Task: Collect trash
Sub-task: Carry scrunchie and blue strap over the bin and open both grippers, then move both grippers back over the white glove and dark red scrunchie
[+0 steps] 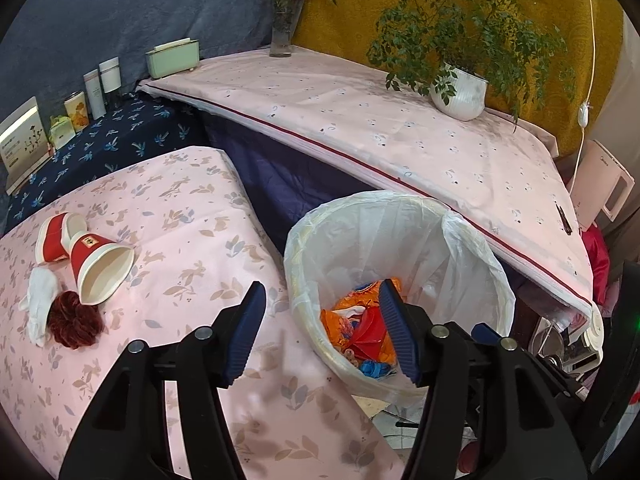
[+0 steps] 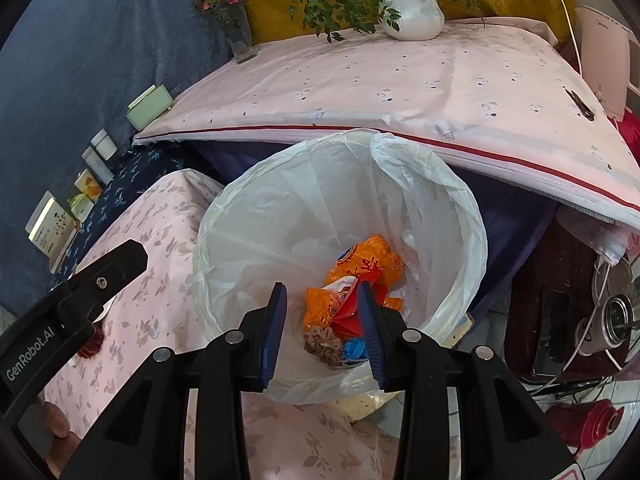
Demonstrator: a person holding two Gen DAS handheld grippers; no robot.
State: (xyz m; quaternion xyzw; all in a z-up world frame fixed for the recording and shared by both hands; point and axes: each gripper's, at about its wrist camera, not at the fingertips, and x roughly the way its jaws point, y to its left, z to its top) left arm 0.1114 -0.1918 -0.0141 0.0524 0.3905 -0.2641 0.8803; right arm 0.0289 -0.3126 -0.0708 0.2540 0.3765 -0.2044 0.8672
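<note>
Two red-and-white paper cups [image 1: 86, 254] lie on the pink leaf-print surface [image 1: 208, 240], beside one white glove [image 1: 38, 300] and one dark red scrunchie [image 1: 76, 320]. One white-lined round bin [image 2: 340, 168] holds orange wrappers [image 2: 360, 268]. Left tongs [image 1: 322, 332] and right tongs [image 2: 322, 332] both gape, empty. "GenRobot.AI" reads on the left tongs.

Bin [image 2: 460, 216] mouth open from above; wrappers [image 2: 360, 276] only at the bottom. Raised cloth-covered table [image 2: 400, 92] overhangs the rim from 12 to 3 o'clock. Left wrist view: two tipped cups [image 1: 92, 256], glove [image 1: 38, 300] and hair scrunchie [image 1: 74, 320] crowd 9 o'clock; bare cloth between them and bin.
</note>
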